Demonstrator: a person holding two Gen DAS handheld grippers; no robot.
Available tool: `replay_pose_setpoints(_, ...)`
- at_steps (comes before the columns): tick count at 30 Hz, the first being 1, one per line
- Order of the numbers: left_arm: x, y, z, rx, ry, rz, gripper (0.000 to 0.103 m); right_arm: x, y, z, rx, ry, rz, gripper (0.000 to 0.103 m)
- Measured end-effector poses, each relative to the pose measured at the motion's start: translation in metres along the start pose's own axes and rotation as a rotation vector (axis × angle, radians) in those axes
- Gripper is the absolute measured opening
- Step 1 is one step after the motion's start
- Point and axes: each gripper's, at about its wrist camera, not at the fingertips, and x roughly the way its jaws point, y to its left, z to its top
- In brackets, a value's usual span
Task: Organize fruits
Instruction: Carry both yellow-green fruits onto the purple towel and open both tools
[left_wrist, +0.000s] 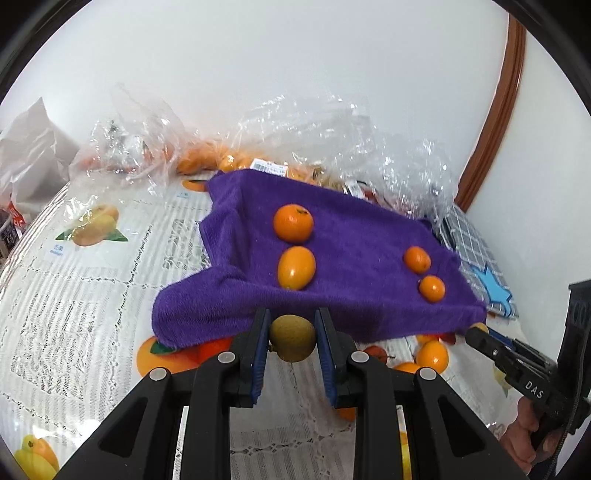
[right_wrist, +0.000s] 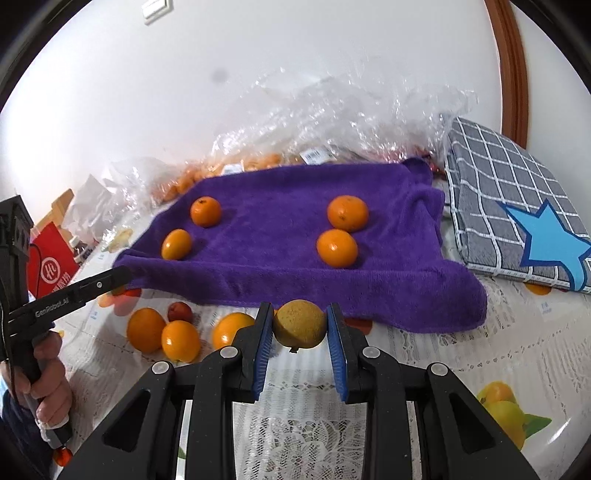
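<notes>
- Purple towel (left_wrist: 332, 251) carries four orange fruits; only the right wrist view shows a red pouch (right_wrist: 55, 264) (table's left edge).
- Left gripper (left_wrist: 291, 338) clamps a brownish-green fruit (left_wrist: 292, 338) at the towel's near edge.
- Right gripper (right_wrist: 300, 328) likewise clamps a yellow-brown fruit (right_wrist: 300, 328).

Orange fruits (right_wrist: 206, 211) on towel (right_wrist: 280, 221) — four; towel — one.

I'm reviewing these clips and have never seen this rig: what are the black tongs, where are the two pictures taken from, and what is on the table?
No robot here: a person holds a handheld two-finger gripper in each hand, each with a camera looking along its fingers. The left gripper and the right gripper are each shut on a brownish-yellow fruit. Ahead lies a purple towel with four orange fruits in two pairs. More orange fruits sit on the lace tablecloth; clear plastic bags lie behind.
</notes>
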Motion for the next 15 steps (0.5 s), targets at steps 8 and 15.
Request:
replay_pose_setpoints(8,-0.002,0.006,0.002,-0.028,-0.020,-0.002,0.024,-0.011,-0.006,0.003,0.030,-0.055,0.017,0.029)
replay_pose_setpoints(15,-0.007,0.006,0.003,-0.024,-0.044,0.009,0.024,-0.015,-0.013,0.004,0.058,-0.078,-0.008,0.029)
